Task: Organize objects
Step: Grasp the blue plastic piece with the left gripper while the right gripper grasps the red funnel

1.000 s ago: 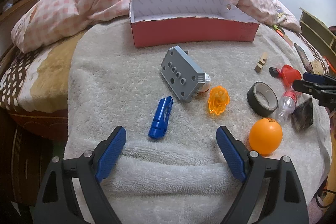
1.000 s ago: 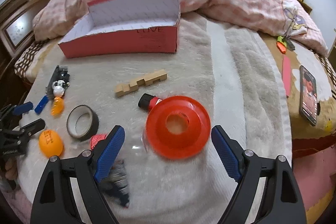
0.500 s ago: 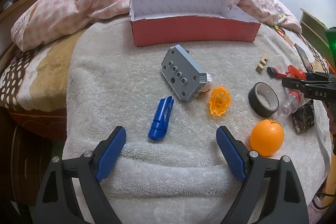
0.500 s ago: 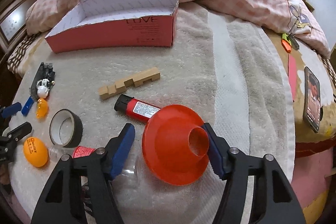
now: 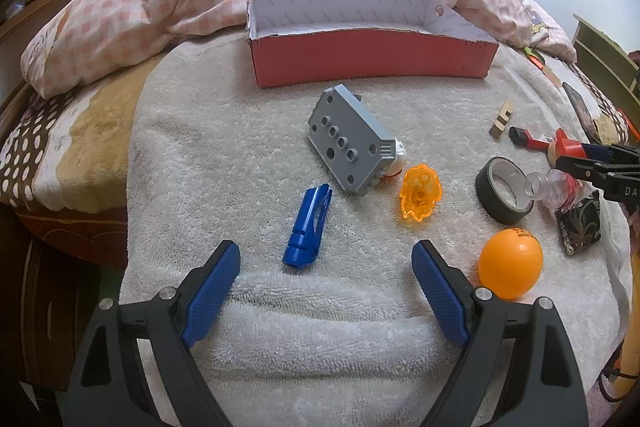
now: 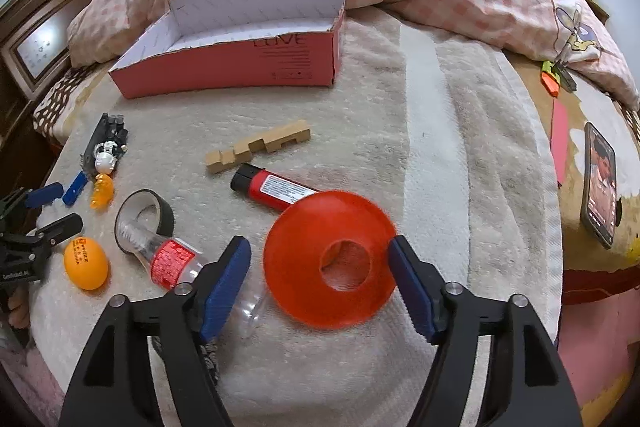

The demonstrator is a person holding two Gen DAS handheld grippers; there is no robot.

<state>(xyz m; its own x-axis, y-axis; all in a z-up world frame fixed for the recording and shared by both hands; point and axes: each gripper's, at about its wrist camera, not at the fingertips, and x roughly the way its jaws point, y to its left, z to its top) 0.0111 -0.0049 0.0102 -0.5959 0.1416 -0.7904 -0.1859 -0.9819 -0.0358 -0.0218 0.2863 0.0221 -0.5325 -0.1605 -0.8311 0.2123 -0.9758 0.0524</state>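
A red plastic funnel (image 6: pixel 300 251) lies blurred on the white towel between the jaws of my right gripper (image 6: pixel 318 245). The jaws are opening: the right pad sits at the funnel's rim and the left pad stands apart from it. A clear bottle (image 6: pixel 168 255) with a red label lies just left of that gripper, its mouth inside a black tape roll (image 6: pixel 160 205). My left gripper (image 5: pixel 326 251) hangs open over the towel with nothing between its pads. A blue plastic piece (image 5: pixel 308 223) lies just ahead of it. The open red box (image 5: pixel 372 57) stands farther back.
A grey block (image 5: pixel 344 143), an orange translucent piece (image 5: pixel 420 193) and an orange ball (image 5: pixel 510 263) lie near the left gripper. A red lighter (image 6: pixel 276 187), a wooden piece (image 6: pixel 260 147) and a phone (image 6: pixel 598 183) are in the right wrist view. A pink quilt is heaped behind the box.
The right gripper's jaws closed in around the funnel and tipped it, then widened again; the funnel now lies flatter between them. The left gripper has kept still.
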